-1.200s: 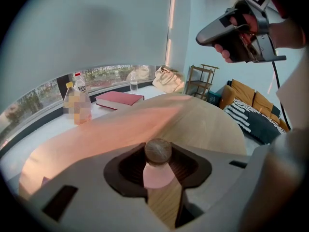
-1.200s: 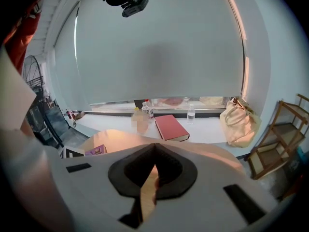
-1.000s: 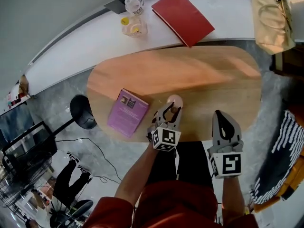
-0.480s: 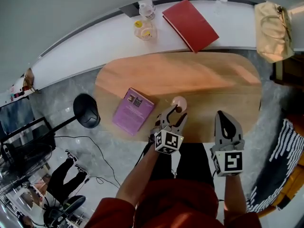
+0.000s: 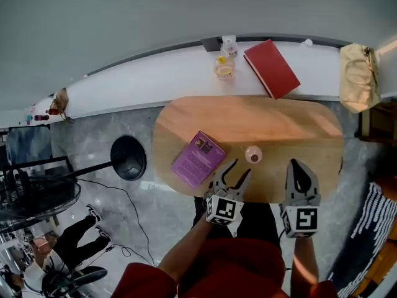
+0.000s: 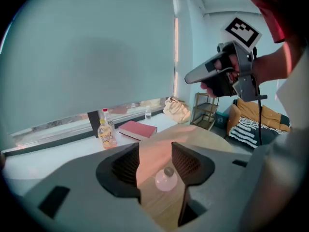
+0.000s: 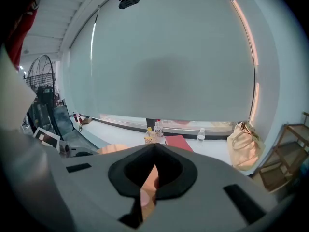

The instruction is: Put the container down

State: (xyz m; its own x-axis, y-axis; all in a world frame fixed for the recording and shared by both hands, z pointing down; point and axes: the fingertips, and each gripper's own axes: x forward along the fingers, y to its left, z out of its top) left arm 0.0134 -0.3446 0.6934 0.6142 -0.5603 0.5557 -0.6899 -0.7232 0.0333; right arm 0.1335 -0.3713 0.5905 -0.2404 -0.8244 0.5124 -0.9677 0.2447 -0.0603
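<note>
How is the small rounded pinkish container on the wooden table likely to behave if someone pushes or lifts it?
The container looks bulbous with a narrow cap, so a sideways push may tip it and let it roll across the table. It looks translucent and thin-walled, so probably light. Its smooth curved sides could slip from a narrow grip.

No wording is legible: print on the purple book point(image 5: 198, 159) and the label on the bottle point(image 6: 106, 135) show too small to read.
</note>
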